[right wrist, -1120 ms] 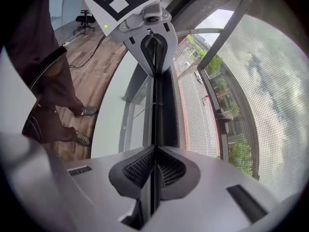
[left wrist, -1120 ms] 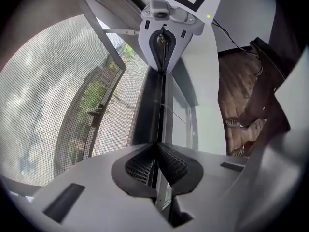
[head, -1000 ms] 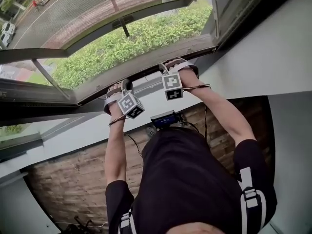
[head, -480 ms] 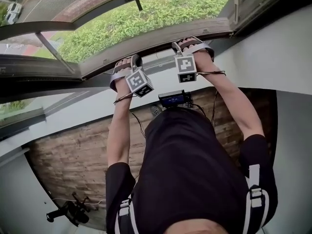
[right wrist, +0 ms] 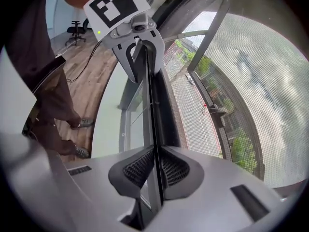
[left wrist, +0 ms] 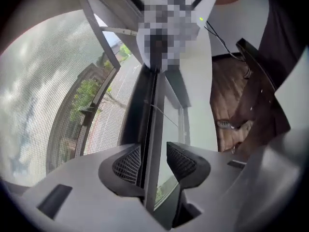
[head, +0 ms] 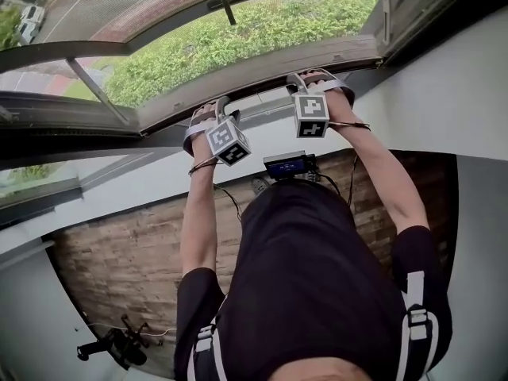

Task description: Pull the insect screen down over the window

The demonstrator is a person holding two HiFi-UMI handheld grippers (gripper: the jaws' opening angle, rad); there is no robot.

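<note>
The insect screen's mesh (head: 119,2) covers the window, and its grey bottom bar (head: 262,74) lies low, just above the sill. Both grippers reach up to that bar. My left gripper (head: 208,119) straddles the bar (left wrist: 151,144). Its jaws are opening: the right pad (left wrist: 182,159) stands off the bar and the left pad (left wrist: 127,164) lies close beside it. My right gripper (head: 316,79) is shut on the bar (right wrist: 153,105), with both pads (right wrist: 140,168) pressed against it. Mesh (right wrist: 251,81) fills the outdoor side.
An outward-opened window sash (head: 71,105) hangs at the left. Below the bar runs the white sill and wall (head: 119,205), then wooden floor (head: 119,284). An office chair (head: 111,344) stands at the lower left. A small device with a blue display (head: 287,165) hangs at the person's chest.
The head view has shifted, so the bar and both grippers sit a little higher and further right in the picture. Both grippers stay at the screen's bottom bar.
</note>
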